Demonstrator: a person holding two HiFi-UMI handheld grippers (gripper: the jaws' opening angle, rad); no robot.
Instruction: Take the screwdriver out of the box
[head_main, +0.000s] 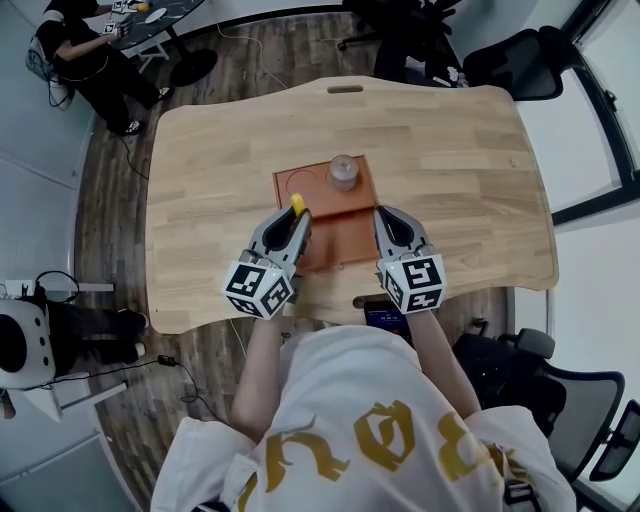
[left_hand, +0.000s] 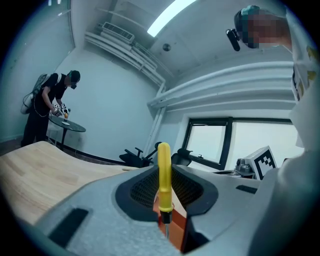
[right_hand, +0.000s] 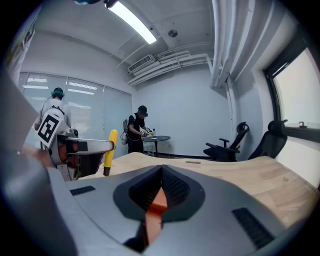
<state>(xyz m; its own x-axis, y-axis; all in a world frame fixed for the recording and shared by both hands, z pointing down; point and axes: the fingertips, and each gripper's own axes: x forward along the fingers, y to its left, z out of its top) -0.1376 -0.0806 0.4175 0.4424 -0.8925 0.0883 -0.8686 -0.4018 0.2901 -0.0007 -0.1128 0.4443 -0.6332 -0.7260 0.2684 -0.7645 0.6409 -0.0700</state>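
A yellow-handled screwdriver stands upright between the jaws of my left gripper, which is shut on it above the near left part of the orange box. In the left gripper view the handle rises straight up from the jaws, its metal shaft pointing down, with the orange box showing underneath. My right gripper hovers over the box's near right corner, shut with nothing in it. The right gripper view shows its tips meeting, and to the left the left gripper holding the screwdriver.
A clear round jar stands at the far side of the box. The box lies mid-table on a light wooden table. A dark device sits at the near edge. Office chairs and a person at a round table are beyond.
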